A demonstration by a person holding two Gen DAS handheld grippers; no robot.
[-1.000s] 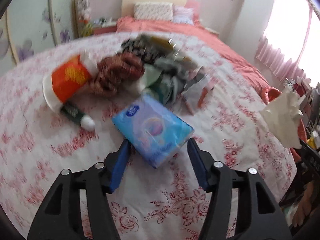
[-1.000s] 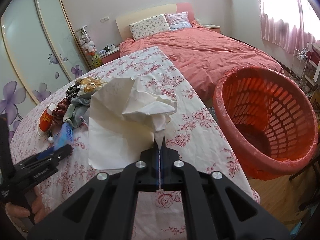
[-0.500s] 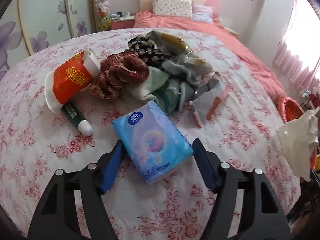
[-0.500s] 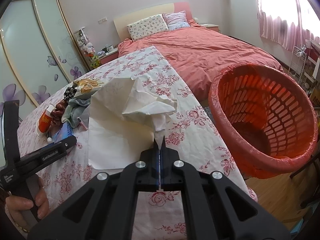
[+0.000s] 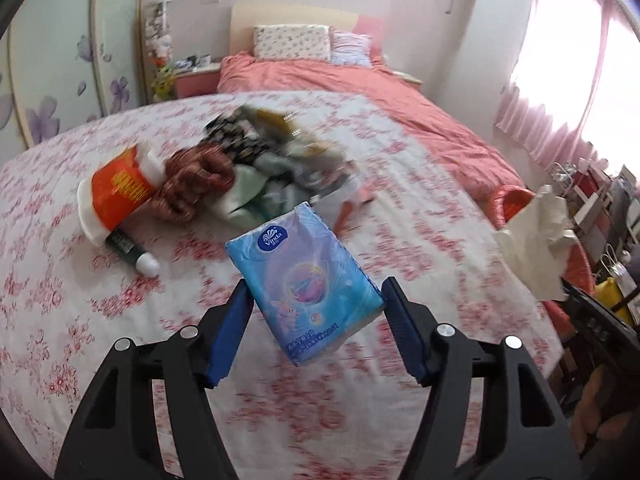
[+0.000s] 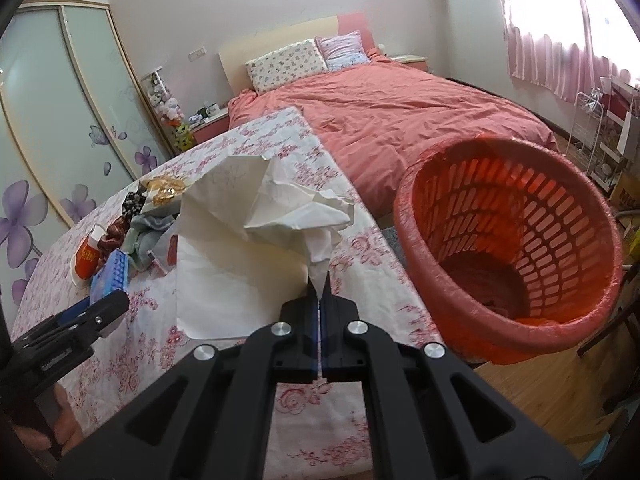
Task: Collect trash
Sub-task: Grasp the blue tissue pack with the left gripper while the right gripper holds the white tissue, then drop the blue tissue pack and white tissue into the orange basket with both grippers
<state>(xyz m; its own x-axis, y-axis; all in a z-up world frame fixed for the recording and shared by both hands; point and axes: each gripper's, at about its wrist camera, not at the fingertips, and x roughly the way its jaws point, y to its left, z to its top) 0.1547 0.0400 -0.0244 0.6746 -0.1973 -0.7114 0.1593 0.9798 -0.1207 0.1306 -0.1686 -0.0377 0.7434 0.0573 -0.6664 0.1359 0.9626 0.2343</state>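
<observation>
L wrist: left gripper (image 5: 316, 312) fingers clamped on blue plastic tissue pack (image 5: 304, 280), now lifted off floral tabletop (image 5: 60, 320) | R wrist: right gripper (image 6: 319, 280) fingers together, pinching crumpled white paper (image 6: 256, 232), unchanged, near-left of red mesh basket (image 6: 440, 320) | both ready for bin

— Left wrist view? — Looks down along its fingers across the floral tablecloth (image 5: 72, 320) toward the bed (image 5: 360, 92), close above the cloth.

— Right wrist view? — From the tablecloth's edge nearest the red basket (image 6: 516, 248), facing the bed. Both share tablecloth and bed.
</observation>
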